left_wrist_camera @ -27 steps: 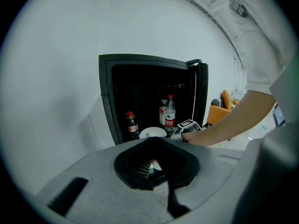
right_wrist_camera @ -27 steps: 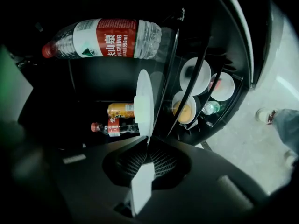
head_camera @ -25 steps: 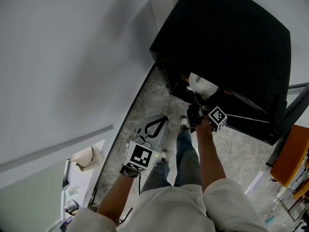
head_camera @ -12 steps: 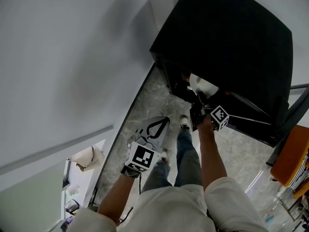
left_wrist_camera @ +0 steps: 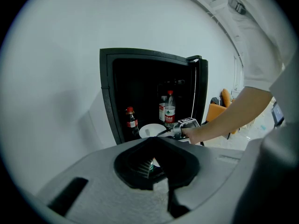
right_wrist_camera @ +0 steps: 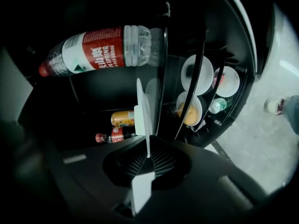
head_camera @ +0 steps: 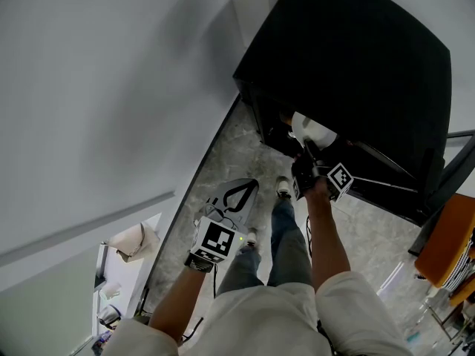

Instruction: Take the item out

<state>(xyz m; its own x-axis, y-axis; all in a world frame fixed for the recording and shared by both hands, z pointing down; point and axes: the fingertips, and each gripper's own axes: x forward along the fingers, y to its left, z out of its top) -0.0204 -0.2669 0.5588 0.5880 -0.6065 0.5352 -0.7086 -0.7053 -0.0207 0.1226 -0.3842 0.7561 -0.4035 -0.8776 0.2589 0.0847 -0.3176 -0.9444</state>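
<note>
A: Our right gripper (right_wrist_camera: 148, 157) is pinching the rim of the white plate (right_wrist_camera: 143, 111), which we see edge-on.

B: The plate sits at the mouth of the open black cabinet (head_camera: 356, 65), with a red-capped bottle (left_wrist_camera: 131, 122) just beside it.

A: Our left gripper (left_wrist_camera: 156, 161)?

B: Pressed together on nothing, well apart from the cabinet.

head view: steeply down | left gripper view: cabinet (left_wrist_camera: 107, 99), well back | right gripper view: inside cabinet
</note>
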